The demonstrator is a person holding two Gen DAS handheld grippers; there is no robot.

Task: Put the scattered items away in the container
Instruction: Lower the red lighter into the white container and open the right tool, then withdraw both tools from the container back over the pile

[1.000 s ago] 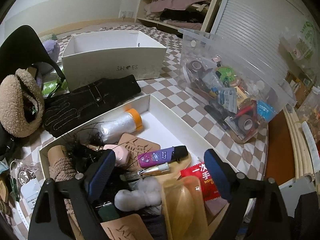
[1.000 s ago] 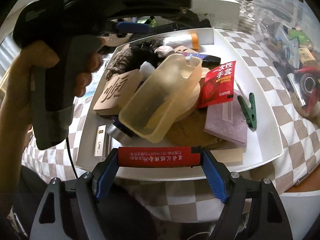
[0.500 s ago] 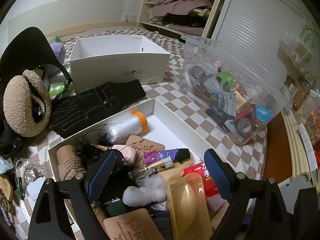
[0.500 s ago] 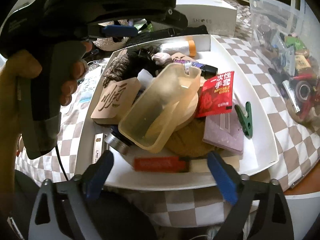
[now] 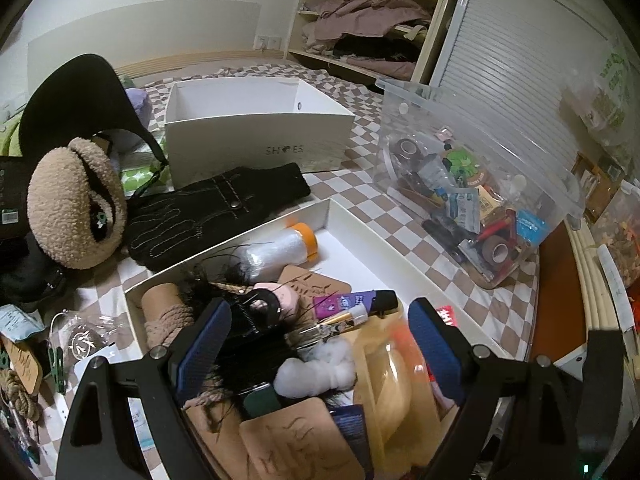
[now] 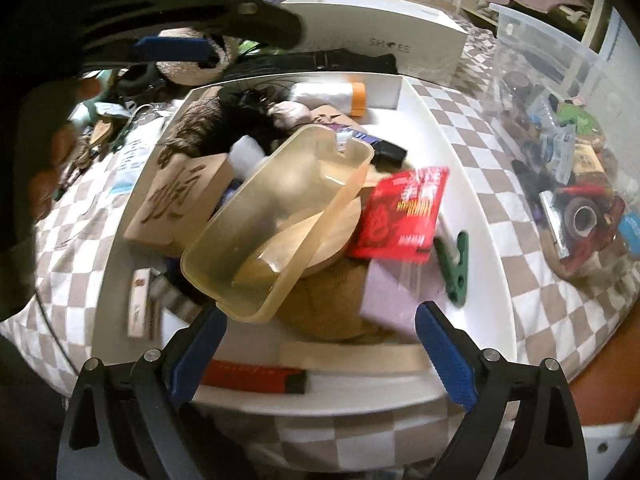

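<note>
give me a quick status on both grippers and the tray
Both grippers open, holding nothing. Red bar lies at near edge of the white tray. Black glove not yet in. Nothing blocking.

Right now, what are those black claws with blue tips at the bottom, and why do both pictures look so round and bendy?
Those claws are grabbers that a person holds, one in each hand. Each carries a tiny wide-eyed camera, which bends the picture. One picture looks along the left gripper, the other along the right gripper. Both are open and hold nothing. Below them sits a white tray on a checkered cloth, piled with small things: a yellowish plastic tub, a red packet, a green clip and a red bar at its near edge. A black glove lies outside the tray, not yet tidied.
</note>
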